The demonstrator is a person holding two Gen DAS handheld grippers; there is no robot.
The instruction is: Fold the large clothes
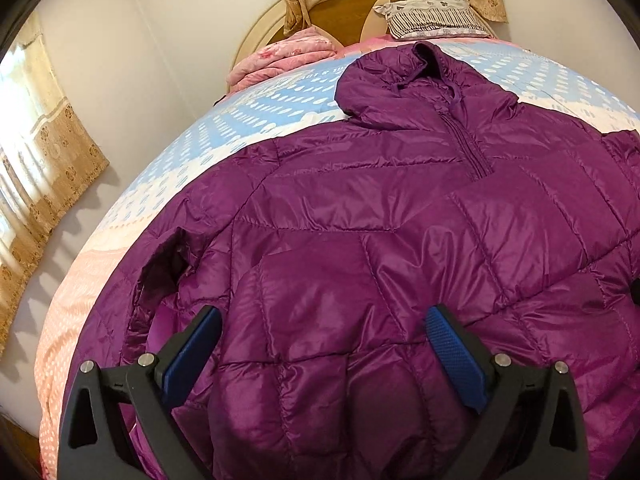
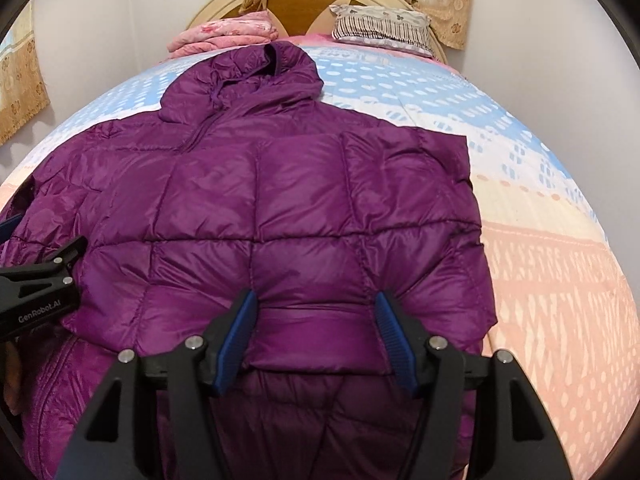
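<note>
A large purple quilted hooded jacket (image 1: 360, 208) lies front-up on the bed, hood toward the headboard; it also shows in the right wrist view (image 2: 256, 200). Its right sleeve is folded in over the body. My left gripper (image 1: 324, 320) is open, hovering over the jacket's lower left part, near the left sleeve opening (image 1: 164, 268). My right gripper (image 2: 316, 308) is open, its blue pads either side of the folded sleeve's cuff band (image 2: 316, 328) at the lower right. The left gripper's body (image 2: 36, 284) shows at the right wrist view's left edge.
The bed (image 2: 540, 208) has a blue, white and peach dotted cover. A folded pink quilt (image 1: 280, 60) and a striped pillow (image 1: 432, 16) lie by the round headboard (image 2: 296, 4). Walls and gold curtains (image 1: 36, 168) flank the bed.
</note>
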